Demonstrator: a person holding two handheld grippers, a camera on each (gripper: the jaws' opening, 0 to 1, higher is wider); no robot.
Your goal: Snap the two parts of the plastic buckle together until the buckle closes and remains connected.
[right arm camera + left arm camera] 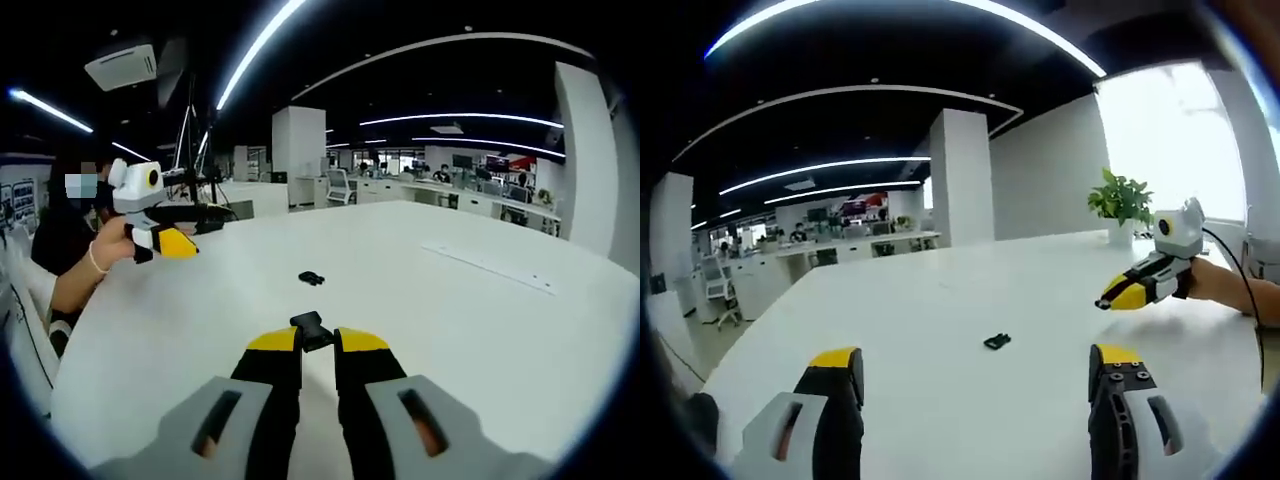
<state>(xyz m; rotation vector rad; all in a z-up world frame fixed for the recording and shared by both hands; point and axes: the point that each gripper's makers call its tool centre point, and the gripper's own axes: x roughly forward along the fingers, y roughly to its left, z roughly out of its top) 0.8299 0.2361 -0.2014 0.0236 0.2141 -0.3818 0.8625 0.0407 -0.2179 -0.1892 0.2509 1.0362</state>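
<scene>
One black buckle part [997,341] lies loose on the white table [940,300], just ahead of my left gripper [975,358], whose yellow-tipped jaws stand wide apart with nothing between them. My right gripper [317,340] is shut on the other black buckle part [311,328], which sticks out between its yellow tips a little above the table [450,330]. The loose part [311,278] lies further out in the right gripper view. The right gripper [1130,290] enters the left gripper view from the right, held by a hand. The left gripper [172,243] is at the left of the right gripper view.
A potted plant [1122,200] stands at the table's far right corner by a bright window. A flat white strip [490,265] lies on the table to the right. A person [70,240] stands at the table's left edge. Office desks and a white pillar [962,175] are beyond.
</scene>
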